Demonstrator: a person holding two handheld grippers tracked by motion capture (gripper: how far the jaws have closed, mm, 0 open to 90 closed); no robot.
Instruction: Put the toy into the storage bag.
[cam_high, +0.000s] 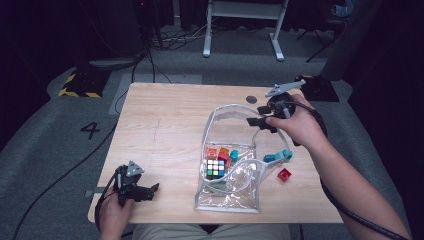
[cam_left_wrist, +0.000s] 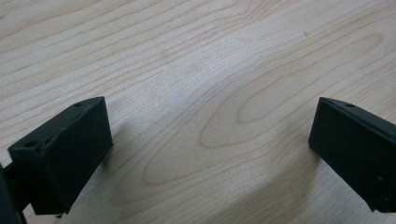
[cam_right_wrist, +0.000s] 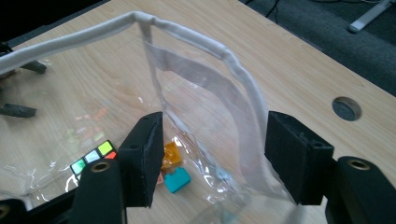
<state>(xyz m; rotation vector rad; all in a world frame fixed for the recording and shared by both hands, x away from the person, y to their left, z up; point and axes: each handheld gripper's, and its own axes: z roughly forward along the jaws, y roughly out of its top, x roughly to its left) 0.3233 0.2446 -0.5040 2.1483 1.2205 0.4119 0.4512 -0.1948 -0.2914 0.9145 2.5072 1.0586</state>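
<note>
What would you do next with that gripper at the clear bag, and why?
Probably close the right gripper on the clear bag's white rim. Its jaws stand open with the rim and a fold of plastic between them, not yet pinched. A red block and a teal block lie outside on the table, so a held-open mouth would help. The left gripper is open over bare wood.

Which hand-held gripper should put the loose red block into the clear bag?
Right hand-held gripper: it hovers open at the clear bag, nearer the red block. Left hand-held gripper is farther away.
</note>
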